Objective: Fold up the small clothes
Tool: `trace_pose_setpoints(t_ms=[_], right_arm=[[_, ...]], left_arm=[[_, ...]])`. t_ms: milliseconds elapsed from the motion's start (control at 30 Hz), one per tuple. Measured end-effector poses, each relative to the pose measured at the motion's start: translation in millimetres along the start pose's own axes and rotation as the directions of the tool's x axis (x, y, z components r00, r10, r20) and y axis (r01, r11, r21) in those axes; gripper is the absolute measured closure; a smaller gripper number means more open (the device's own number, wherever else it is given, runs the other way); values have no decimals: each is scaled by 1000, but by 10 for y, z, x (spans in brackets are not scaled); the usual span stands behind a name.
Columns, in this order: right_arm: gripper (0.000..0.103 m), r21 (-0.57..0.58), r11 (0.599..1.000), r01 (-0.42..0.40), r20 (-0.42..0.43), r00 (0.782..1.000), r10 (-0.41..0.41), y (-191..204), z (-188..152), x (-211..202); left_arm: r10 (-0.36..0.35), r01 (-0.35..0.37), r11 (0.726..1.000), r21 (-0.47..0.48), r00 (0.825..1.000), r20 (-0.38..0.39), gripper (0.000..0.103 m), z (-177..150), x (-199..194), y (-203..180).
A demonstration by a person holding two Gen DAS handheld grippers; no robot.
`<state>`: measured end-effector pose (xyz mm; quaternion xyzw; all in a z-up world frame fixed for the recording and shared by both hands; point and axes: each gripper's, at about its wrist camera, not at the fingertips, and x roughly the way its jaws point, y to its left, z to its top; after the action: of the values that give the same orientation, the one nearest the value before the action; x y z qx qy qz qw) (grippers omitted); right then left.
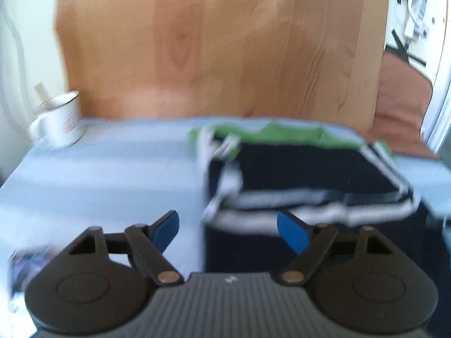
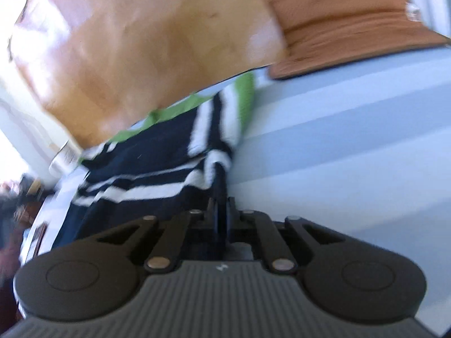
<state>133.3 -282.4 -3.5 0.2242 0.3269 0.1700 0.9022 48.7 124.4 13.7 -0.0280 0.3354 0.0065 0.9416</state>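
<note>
A small navy garment (image 1: 304,166) with white stripes and green trim lies on a pale blue striped cloth (image 1: 112,174). My left gripper (image 1: 228,231) is open, its blue pads (image 1: 166,229) apart, hovering at the garment's near left edge and holding nothing. In the right wrist view the same garment (image 2: 146,163) stretches away to the left. My right gripper (image 2: 221,205) is shut on the garment's dark near edge, which runs up between the closed fingers. Both views are motion-blurred.
A white enamel mug (image 1: 60,121) stands at the cloth's far left. A wooden headboard (image 1: 214,45) rises behind. A brown cushion (image 1: 400,107) lies at the far right; it also shows in the right wrist view (image 2: 346,28). Dark clutter (image 2: 25,197) sits off the left edge.
</note>
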Motion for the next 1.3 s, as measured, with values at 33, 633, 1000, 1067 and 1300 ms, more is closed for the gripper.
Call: trace_pose_setpoints(t_ms=[33, 633, 1000, 1067, 1300], right_arm=[[95, 10, 1000, 2, 4, 1000, -2, 4, -23, -20], [60, 210, 935, -285, -149, 936, 319, -191, -1155, -1355], [93, 160, 936, -314, -198, 919, 342, -30, -1334, -1318], [93, 146, 935, -324, -196, 917, 348, -22, -1340, -1328], [93, 126, 906, -404, -21, 912, 410, -63, -907, -1626]], left_arm=[[6, -7, 1000, -7, 1000, -19, 24, -117, -95, 69], [-169, 157, 985, -77, 967, -191, 40, -1396, -1162, 133], [-110, 97, 992, -78, 977, -182, 90, -1511, -1274, 49], [-116, 98, 989, -106, 977, -178, 91, -1498, -1295, 64], [-293, 256, 883, -392, 955, -36, 91, -1188, -1447, 486]])
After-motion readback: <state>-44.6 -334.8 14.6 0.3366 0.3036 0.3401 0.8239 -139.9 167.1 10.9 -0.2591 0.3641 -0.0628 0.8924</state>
